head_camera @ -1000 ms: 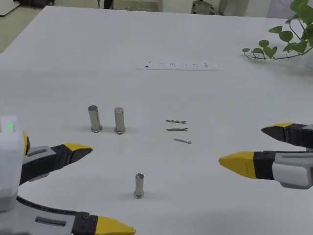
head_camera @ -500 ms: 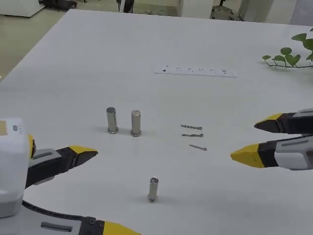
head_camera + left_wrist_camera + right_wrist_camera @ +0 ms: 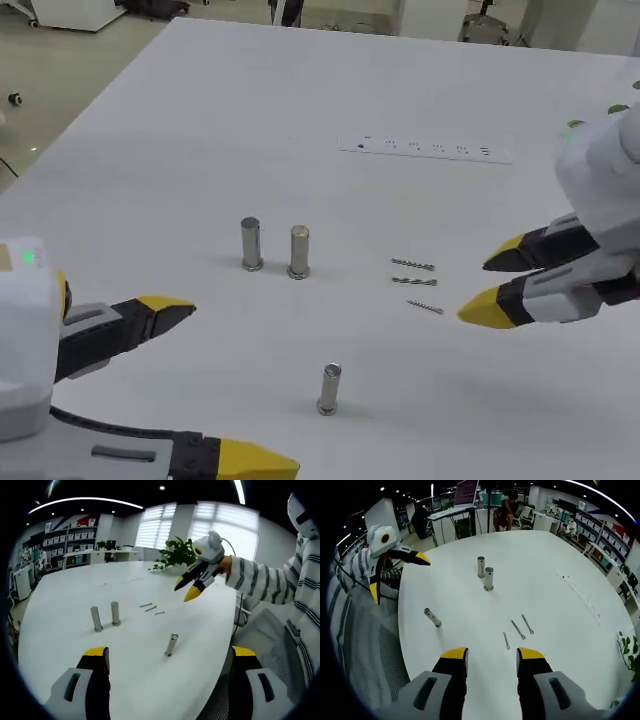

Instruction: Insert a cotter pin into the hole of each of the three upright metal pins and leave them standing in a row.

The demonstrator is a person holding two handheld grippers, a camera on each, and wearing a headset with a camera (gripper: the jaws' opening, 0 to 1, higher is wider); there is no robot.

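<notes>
The left tool (image 3: 238, 385) is hovering over the desk (image 3: 200, 120), jaws spread wide and empty. The right tool (image 3: 475, 290), jaws parted and empty, is hanging near three cotter pins (image 3: 414, 281) lying flat. Three metal pins (image 3: 299, 251) are standing upright, one apart.

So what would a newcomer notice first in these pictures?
The yellow-tipped right gripper, jaws apart, hovers just right of three cotter pins lying loose on the white table. Two metal pins stand side by side left of them; a third pin stands alone nearer the person, by the wide-open left gripper.
</notes>
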